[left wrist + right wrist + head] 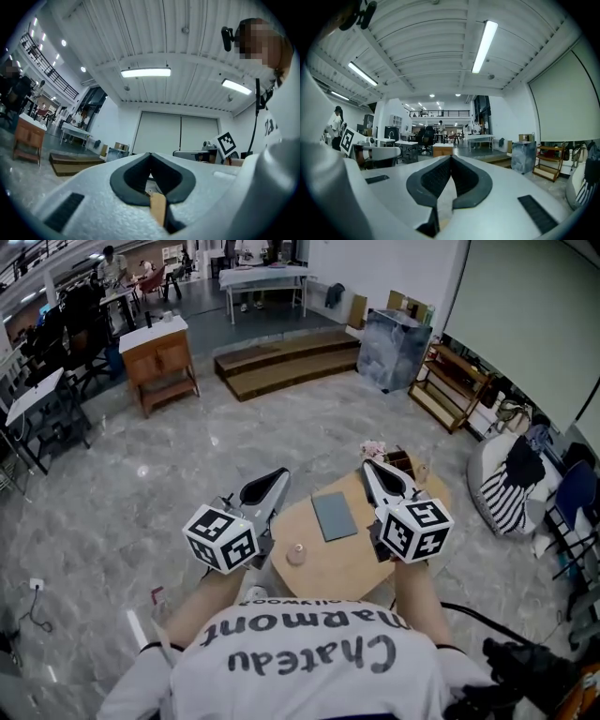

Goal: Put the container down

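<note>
1. Round wooden table: it is standing on the grey marble floor just in front of the person, carrying everything below. Small oddments are crowding its far right edge, too small to identify.

2. Right gripper: it is hovering over the table's right side and pointing far. Its jaws are closed tip to tip with nothing between them, as the right gripper view is showing.

3. Left gripper: it is hovering over the table's left edge, also pointing far. Its jaws are likewise meeting and gripping nothing.
 - Judgement: with both grippers empty, the putting-down is looking finished.
 - Doing this step well means keeping both grippers high and level and passing above the tabletop, not across it. Neither marker cube should be swinging low over the near left edge, where the container is sitting.

4. Grey-blue flat pad: it is lying flat at the table's middle, between the two grippers and apart from the container.

5. Container, probably the task's thing:
 - It is resting on the table's near left part, just inside the edge, nearer the left gripper and touching neither.
 - It is showing as a small, pale pinkish round piece with a knob-like top, seemingly upright.
 - Finer detail is too small to make out.
 - So light a thing would be tipping easily if brushed.
</note>
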Motion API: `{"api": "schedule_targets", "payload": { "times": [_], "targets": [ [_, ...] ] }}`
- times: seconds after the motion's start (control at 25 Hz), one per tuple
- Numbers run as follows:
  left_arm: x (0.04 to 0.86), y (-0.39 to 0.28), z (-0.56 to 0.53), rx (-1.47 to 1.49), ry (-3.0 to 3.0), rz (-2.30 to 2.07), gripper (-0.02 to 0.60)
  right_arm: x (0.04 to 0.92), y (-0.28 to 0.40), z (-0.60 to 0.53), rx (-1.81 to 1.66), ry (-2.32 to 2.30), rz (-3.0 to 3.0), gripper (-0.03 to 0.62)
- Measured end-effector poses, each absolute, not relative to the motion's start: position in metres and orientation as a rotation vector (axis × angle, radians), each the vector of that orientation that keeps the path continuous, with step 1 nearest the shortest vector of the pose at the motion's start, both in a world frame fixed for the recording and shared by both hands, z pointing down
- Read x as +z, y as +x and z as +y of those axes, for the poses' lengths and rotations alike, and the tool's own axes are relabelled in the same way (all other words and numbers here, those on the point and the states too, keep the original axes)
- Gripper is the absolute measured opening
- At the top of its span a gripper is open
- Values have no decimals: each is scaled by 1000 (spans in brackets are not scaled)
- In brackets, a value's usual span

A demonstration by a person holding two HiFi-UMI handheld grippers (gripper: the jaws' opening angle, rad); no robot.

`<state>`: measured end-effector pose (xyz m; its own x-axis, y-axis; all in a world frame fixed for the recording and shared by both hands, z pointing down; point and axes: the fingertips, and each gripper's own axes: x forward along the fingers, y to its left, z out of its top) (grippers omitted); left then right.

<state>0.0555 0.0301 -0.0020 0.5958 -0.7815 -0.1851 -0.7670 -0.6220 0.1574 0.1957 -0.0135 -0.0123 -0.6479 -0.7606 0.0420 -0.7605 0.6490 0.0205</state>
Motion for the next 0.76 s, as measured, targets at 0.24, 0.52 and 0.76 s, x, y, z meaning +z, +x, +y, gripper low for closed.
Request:
{"api": "schedule_targets", "payload": {
  "times": [0.24,0.52,0.76],
  "targets": [
    [22,90,78,-362,2694,-1373,14,9,231,31,-2,1243,-2776,14],
    [23,113,105,-370,2647,-1418,15,19,259,54,40,1205,-2748,13],
    [23,126,122,-384,2654,-1443,15,28,275,69,17,1205,-2739,14]
  ]
}}
